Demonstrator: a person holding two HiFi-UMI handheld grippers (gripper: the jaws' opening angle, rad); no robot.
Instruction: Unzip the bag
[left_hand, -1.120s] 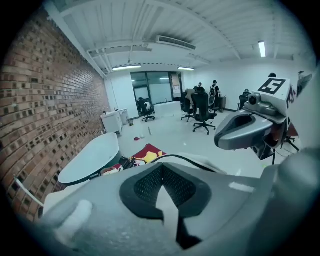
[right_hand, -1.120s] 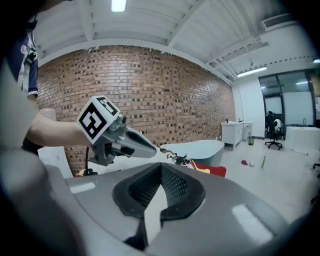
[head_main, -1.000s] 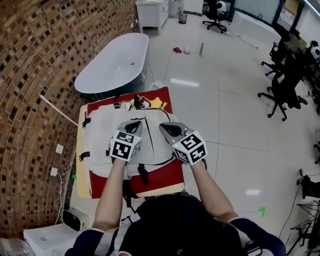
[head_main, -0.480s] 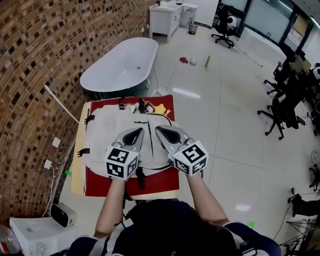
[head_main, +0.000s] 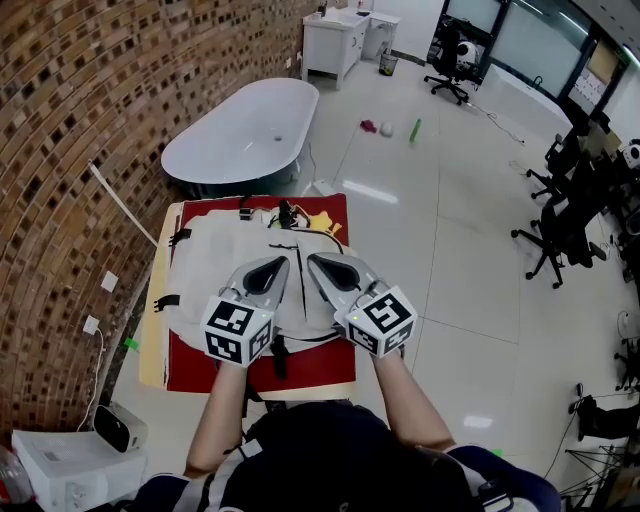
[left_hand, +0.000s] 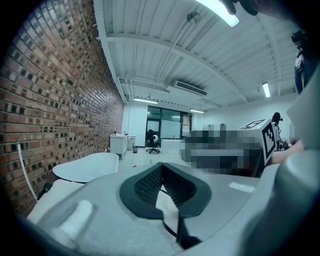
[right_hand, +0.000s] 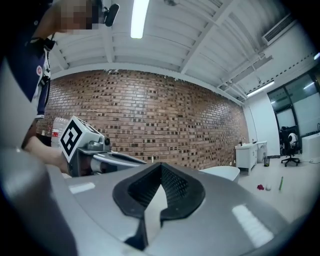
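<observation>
**A:** What's the room like?

**B:** A small table (head_main: 150, 345) with a red cloth (head_main: 315, 365) stands on pale floor tiles (head_main: 450, 250). There's a brick wall (head_main: 90, 120) at nine o'clock, a white bathtub (head_main: 240, 135) at twelve and office chairs (head_main: 555, 235) at three.

**A:** And the bag?

**B:** The white bag (head_main: 210, 260) lies flat on the cloth.

**A:** The hands?

**B:** Both forearms reach out side by side above the bag. The left gripper (head_main: 277, 262) and right gripper (head_main: 314, 261) point roughly level toward twelve. Each has its jaws pressed together with nothing between them.
</observation>
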